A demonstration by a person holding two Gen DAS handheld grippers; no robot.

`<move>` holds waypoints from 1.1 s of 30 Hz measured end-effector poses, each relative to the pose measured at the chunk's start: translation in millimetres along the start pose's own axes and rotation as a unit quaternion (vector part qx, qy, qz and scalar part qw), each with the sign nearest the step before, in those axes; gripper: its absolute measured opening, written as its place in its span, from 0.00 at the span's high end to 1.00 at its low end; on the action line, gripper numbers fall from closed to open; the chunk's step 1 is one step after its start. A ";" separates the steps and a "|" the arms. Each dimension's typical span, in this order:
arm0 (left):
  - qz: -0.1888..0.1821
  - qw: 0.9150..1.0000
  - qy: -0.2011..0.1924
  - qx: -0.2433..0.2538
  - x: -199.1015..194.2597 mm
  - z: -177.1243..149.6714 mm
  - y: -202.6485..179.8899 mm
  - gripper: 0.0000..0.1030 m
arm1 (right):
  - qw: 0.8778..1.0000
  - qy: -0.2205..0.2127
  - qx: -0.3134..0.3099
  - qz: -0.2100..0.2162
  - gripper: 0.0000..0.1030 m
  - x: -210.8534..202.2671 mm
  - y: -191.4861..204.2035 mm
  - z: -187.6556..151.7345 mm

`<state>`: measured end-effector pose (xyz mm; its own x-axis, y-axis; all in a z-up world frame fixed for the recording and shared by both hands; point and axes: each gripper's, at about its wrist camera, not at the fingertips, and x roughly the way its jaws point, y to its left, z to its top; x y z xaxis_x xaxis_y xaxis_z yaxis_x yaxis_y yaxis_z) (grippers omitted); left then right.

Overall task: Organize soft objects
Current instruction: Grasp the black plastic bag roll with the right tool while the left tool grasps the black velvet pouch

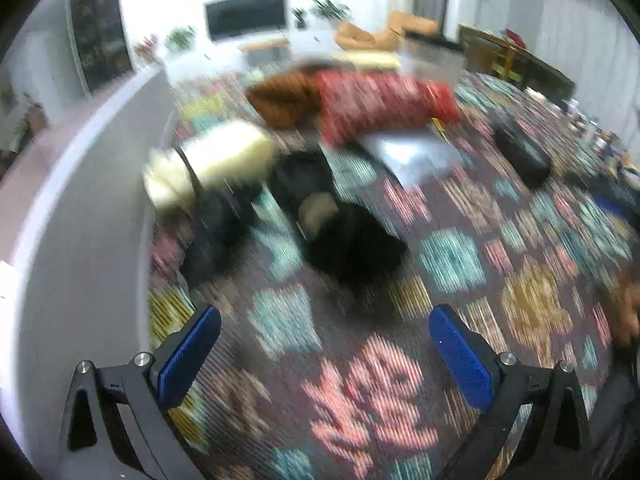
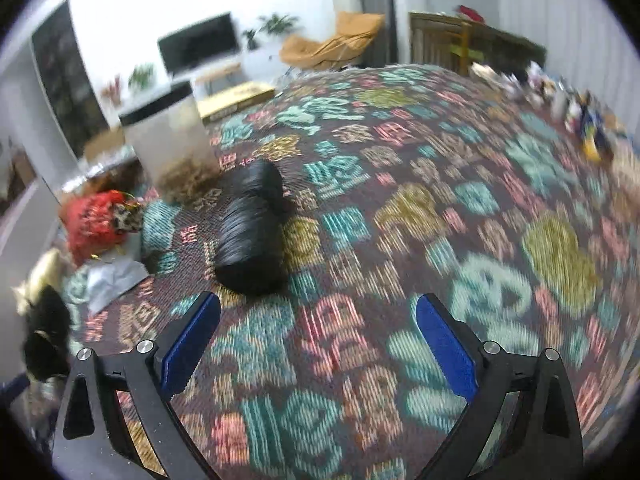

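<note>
My left gripper (image 1: 325,332) is open and empty above the patterned cloth (image 1: 460,280). Ahead of it lie a black soft item (image 1: 352,244), a cream cushion (image 1: 212,164), a red patterned cushion (image 1: 380,106), a brown cushion (image 1: 284,98) and a grey cloth (image 1: 416,152). My right gripper (image 2: 318,322) is open and empty over the same cloth (image 2: 440,200). A black wrapped bundle (image 2: 252,232) lies just ahead of its left finger. A red soft item (image 2: 94,220) and a black-and-cream soft toy (image 2: 44,320) lie at the left. Both views are blurred.
A clear bin with a black lid (image 2: 170,136) stands behind the black bundle. A white wall or bed edge (image 1: 88,220) runs along the left. Small clutter (image 2: 560,100) lines the far right edge. A black bundle (image 1: 522,152) lies at the right.
</note>
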<state>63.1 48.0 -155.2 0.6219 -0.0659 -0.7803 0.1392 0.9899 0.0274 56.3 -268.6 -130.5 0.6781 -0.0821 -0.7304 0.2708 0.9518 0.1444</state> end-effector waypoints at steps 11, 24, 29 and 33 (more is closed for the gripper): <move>-0.138 0.989 0.051 -0.001 60.9 63.7 -68.8 0.01 | 0.997 -0.010 0.068 0.034 0.04 -2.9 -19.1 -2.7; -0.032 0.999 0.023 -0.037 5.5 35.1 -45.7 0.00 | 0.990 -0.042 0.129 0.041 0.04 -12.3 -41.9 -0.9; -0.054 0.995 0.035 -0.074 2.5 44.7 -38.0 0.00 | 0.994 -0.080 0.065 0.027 0.04 -31.1 -17.4 1.3; -0.058 0.996 0.031 -0.053 -0.2 53.6 -62.3 0.00 | 0.998 -0.049 0.025 0.016 0.04 -24.4 -0.9 0.5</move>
<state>95.6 -20.4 -123.3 0.5574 -0.1762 -0.8114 0.1231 0.9840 -0.1292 39.9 -267.7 -112.5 0.7498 -0.0827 -0.6564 0.2799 0.9387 0.2015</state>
